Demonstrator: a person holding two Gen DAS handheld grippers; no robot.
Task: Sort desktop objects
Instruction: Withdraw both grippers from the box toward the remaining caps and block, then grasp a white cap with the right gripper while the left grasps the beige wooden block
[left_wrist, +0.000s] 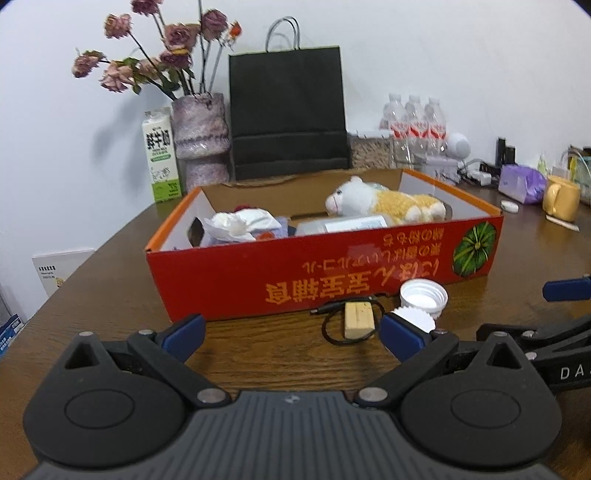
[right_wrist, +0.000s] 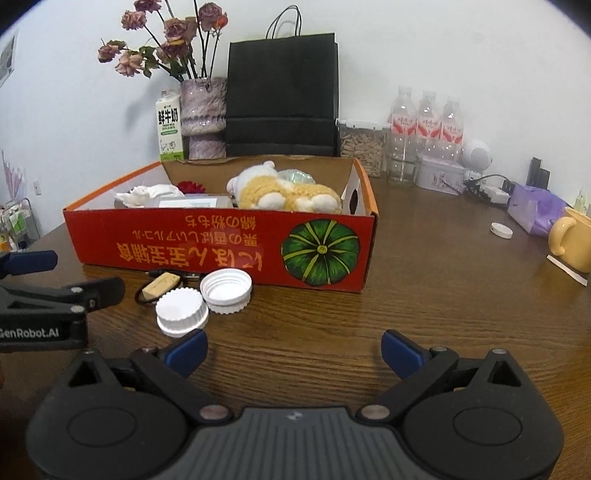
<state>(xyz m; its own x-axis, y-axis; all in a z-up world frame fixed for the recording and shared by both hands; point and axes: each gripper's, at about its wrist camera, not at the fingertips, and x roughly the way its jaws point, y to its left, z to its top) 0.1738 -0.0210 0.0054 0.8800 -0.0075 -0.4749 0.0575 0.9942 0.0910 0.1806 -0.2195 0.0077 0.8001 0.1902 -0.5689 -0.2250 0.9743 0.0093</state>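
While the left gripper (left_wrist: 291, 338) hovers low w/ jaws wide and empty, the left wrist view shows a wood block (left_wrist: 357, 319) just in front of the red box (left_wrist: 295, 273), on a thin black cable (left_wrist: 332, 325); light, stiff, prob easy to pinch across its flat sides. Right wrist view: right gripper (right_wrist: 291, 349) jaws also wide, empty. Two white ribbed caps (right_wrist: 207, 299) sit touching, just before the box on the bench (right_wrist: 443, 314); hard plastic, light, maybe slippery, so take one by the rim.
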